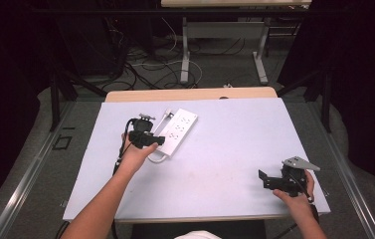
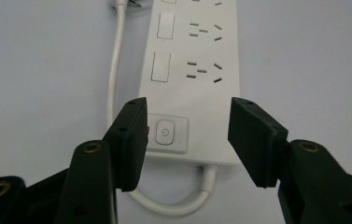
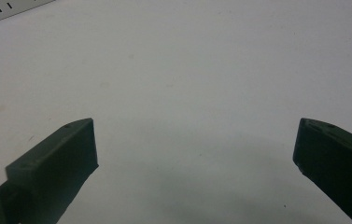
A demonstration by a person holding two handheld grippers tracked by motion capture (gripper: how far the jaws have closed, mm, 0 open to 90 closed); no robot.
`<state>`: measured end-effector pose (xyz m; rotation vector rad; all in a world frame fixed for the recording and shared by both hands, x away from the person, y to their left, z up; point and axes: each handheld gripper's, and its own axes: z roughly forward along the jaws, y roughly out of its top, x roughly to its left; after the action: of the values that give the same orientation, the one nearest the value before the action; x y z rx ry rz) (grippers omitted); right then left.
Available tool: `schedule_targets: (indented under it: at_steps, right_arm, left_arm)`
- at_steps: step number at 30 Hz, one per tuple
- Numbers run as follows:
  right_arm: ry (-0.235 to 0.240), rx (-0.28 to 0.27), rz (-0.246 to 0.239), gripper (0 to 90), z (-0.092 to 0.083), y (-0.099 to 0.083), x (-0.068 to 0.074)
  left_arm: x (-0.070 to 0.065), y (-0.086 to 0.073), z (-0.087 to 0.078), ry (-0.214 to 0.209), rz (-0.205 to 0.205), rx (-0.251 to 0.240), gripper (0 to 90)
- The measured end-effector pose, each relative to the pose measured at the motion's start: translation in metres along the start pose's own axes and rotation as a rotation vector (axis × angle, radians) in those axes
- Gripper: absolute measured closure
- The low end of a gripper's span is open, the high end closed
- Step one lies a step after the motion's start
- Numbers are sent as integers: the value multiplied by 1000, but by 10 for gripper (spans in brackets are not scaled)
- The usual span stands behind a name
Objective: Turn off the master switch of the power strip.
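Observation:
A white power strip (image 1: 180, 130) lies on the pale table top (image 1: 234, 144), left of the middle, with its cord looped at the near end. My left gripper (image 1: 159, 141) is at that near end. In the left gripper view its jaws stand open (image 2: 187, 135) on either side of the strip's end (image 2: 197, 51), where the power button (image 2: 164, 132) sits; the pads do not press on it. My right gripper (image 1: 263, 180) rests near the front right corner, open (image 3: 197, 149), with bare table between its jaws.
The white cord (image 2: 113, 74) runs along the strip's left side and curls under its near end. A corner of the strip (image 3: 5, 11) is at the top left of the right gripper view. Beyond the table's back edge (image 1: 190, 93) are desk legs and floor cables.

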<state>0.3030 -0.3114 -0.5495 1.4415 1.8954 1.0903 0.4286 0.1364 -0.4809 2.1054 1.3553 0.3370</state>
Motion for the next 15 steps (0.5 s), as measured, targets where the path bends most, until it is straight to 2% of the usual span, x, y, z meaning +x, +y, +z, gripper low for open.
schedule_targets:
  at_steps: [7,9,13,14,15]
  right_arm:
    - [1,0,0,0,0,0,0]
    - [-6,-5,3,0,1,0,1]
    - [-6,-7,-3,0,1,0,0]
    - [-5,-4,-3,0,0,0,0]
    - [0,-1,-3,0,0,0,0]
  left_arm:
    - [-4,-1,-7,-32,-8,13,385]
    - [-5,-1,-9,-49,-12,17,321]
    - [-9,-3,-13,-64,9,9,225]
    - [-9,-3,-14,-65,28,17,193]
    - [-12,-4,-15,-63,22,18,164]
